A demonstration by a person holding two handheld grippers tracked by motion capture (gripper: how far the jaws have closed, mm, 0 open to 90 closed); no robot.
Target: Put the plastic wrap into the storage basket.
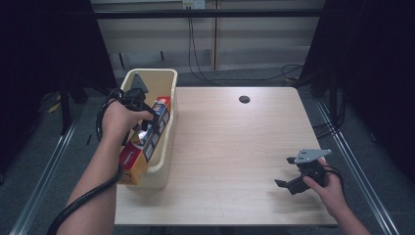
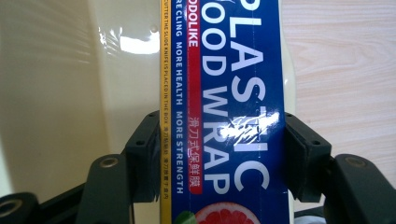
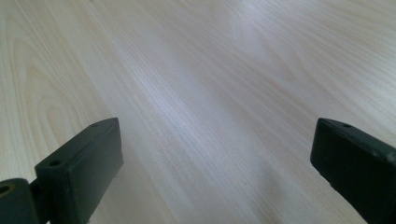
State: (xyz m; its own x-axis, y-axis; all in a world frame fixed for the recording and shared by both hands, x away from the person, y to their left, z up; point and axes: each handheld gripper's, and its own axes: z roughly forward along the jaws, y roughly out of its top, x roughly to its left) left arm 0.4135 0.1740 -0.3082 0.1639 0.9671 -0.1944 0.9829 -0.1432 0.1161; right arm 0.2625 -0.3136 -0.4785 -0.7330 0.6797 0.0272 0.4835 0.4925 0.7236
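A long plastic wrap box [image 1: 142,152], blue with a yellow edge and red end, lies tilted in the cream bin [image 1: 169,78] at the table's left edge. My left gripper [image 1: 147,125] is shut on the box about midway along it. In the left gripper view both black pads [image 2: 147,158] press the sides of the plastic wrap box [image 2: 229,116], with the cream bin wall [image 2: 56,93] behind. My right gripper [image 1: 286,183] rests low over the table at the front right, jaws wide apart. Between them the right gripper view has just bare wood [image 3: 205,102].
The light wooden table [image 1: 235,147] has a round cable hole [image 1: 244,99] near its far edge. Black cables [image 1: 205,68] trail on the floor behind the table. Dark curtains stand at both sides.
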